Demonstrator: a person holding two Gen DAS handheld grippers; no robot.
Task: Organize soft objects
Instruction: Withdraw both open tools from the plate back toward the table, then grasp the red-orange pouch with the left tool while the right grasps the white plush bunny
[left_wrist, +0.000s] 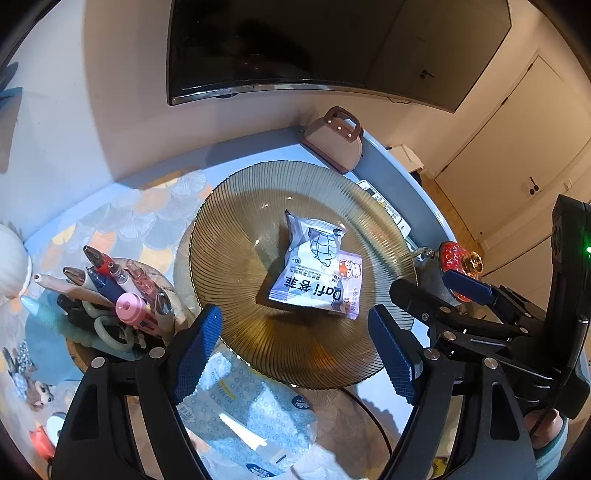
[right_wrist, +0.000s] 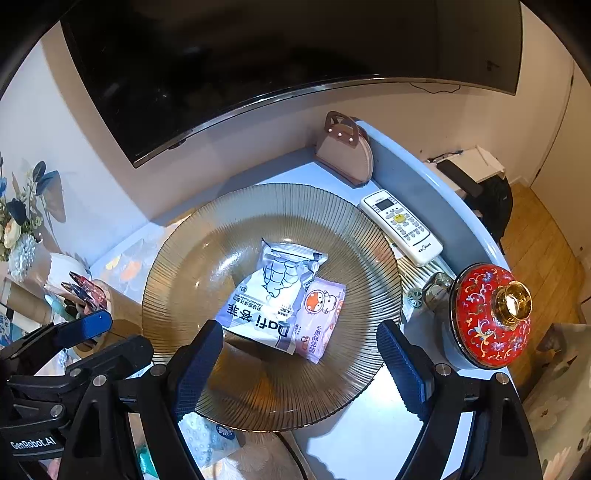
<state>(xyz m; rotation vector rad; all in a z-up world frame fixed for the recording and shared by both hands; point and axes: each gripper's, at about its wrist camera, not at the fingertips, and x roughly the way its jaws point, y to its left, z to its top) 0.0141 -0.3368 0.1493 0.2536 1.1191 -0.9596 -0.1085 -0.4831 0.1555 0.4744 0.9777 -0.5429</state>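
**Both tongs spread over the plate, two packets already in it**

While both tongs hang above the near rim of the plate, neither grips anything. Left gripper: jaws spread wide, blue pads bare, nothing between them. Right gripper: same condition, jaws apart and empty; it also shows at the right edge of the left wrist view.

Ribbed amber glass plate sits mid-table. White wipes packet, printed "Dafi", lies at the plate's centre, tilted. Pink wipes packet lies just beside it on the right, partly tucked under the white one's edge; the two touch.

Blue dotted tissue pack lies on the table outside the plate, at the near edge, directly under the left gripper and apart from its pads.

Toward the table's left edge: pen holder crowded with pens and scissors. Right edge: red lidded jar with a gold knob, just beside the plate rim. Back right corner: white remote control, flat, near the rim; behind it a small pink handbag, upright. A dark television hangs on the wall behind.
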